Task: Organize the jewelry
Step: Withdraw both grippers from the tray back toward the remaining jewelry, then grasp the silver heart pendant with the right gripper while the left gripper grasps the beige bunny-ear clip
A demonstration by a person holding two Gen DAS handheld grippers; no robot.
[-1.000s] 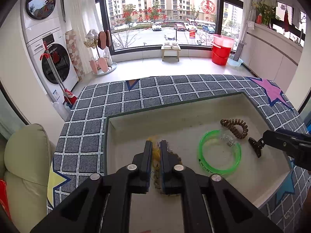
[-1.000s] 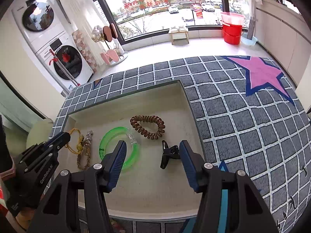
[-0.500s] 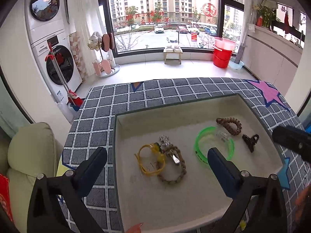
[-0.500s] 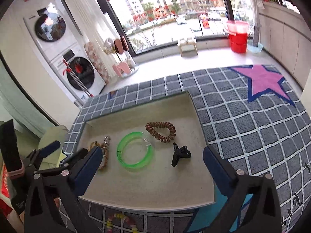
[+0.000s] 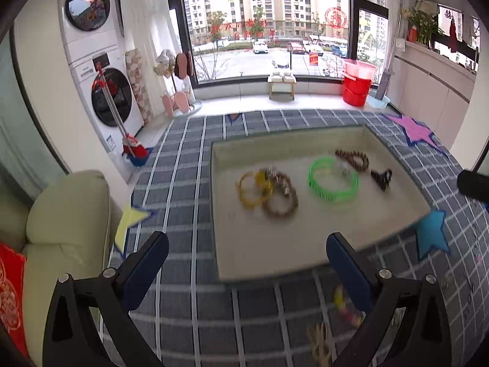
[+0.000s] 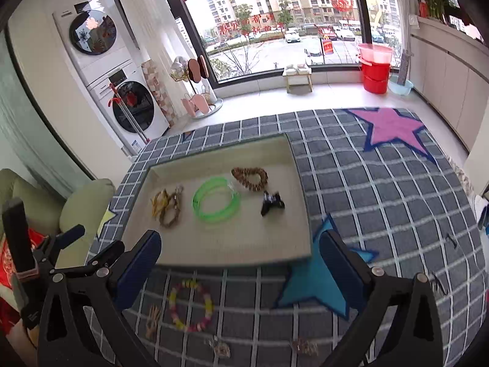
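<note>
A: Left wrist view, west to east. Left gripper [image 5: 247, 270] hangs over the checked cloth [image 5: 183, 183] short of the tray [image 5: 293, 253], jaws spread wide, nothing between them. Inside the tray: yellow bangle [image 5: 253, 188] overlapping a brown beaded bracelet [image 5: 281, 195], then a green bangle [image 5: 333, 180], a dark coiled bracelet [image 5: 353, 159] and a black hair clip [image 5: 382, 178]. All a bit blurred.

B: Right wrist view agrees. Right gripper [image 6: 240, 261] also gaping and empty, poised above the near tray rim. Same five pieces sit well apart from both tools.

A: So the step in hand?

B: Looks like a gap between placements. Five pieces are in; more lie loose on the cloth near the tray's front edge.

A: Which ones?

B: Left to right: a small tan braided piece [image 6: 152, 321], a pink-and-yellow beaded bracelet [image 6: 191, 304], a small metallic item [image 6: 220, 348], another small one [image 6: 305, 347]. The last two are too blurred to name.

A: Next move?

B: My guess: drop a gripper low onto the beaded bracelet and pinch one side of the loop, since it lies flat. Beads look loose-strung, so it should sag when lifted.

A: Risk?

B: Snagging the cloth with a fingertip.
</note>
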